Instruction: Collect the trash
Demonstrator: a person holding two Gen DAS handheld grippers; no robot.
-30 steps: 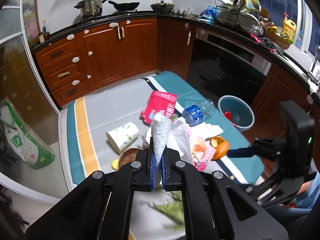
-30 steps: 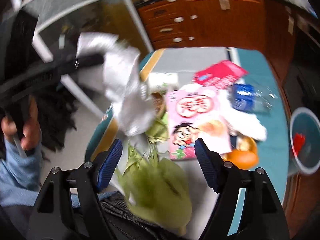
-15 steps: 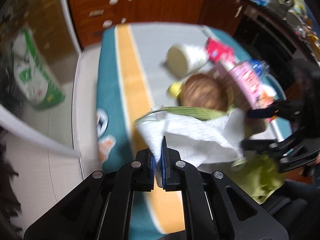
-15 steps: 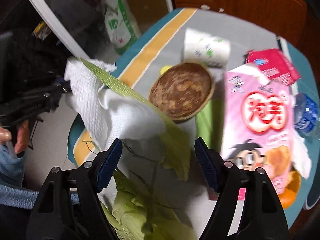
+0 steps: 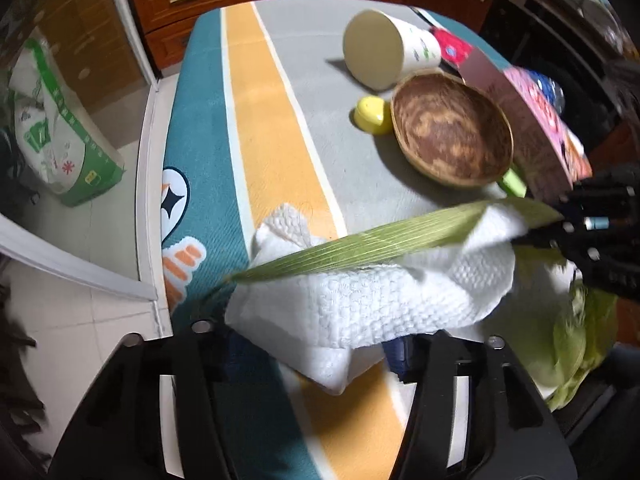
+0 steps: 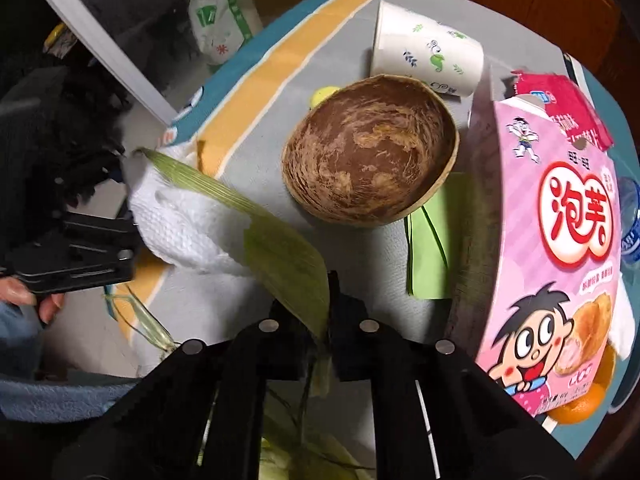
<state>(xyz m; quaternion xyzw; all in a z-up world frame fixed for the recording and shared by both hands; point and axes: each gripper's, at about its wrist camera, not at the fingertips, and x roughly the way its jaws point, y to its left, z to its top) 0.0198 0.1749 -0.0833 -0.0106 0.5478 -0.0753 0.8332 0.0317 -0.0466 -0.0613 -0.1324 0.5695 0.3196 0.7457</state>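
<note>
The long green corn husk (image 6: 280,248) is clamped by the right gripper (image 6: 329,320). The left gripper (image 5: 316,344), jaws just parted, releases the white paper towel (image 5: 360,300) on the mat. The husk should be lifted clear of the towel.

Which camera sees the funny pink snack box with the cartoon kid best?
The right wrist view: the pink snack box shows its whole printed front there, cartoon face and big red letters. The left wrist view catches only its brown side and a thin pink sliver, seen edge-on.
</note>
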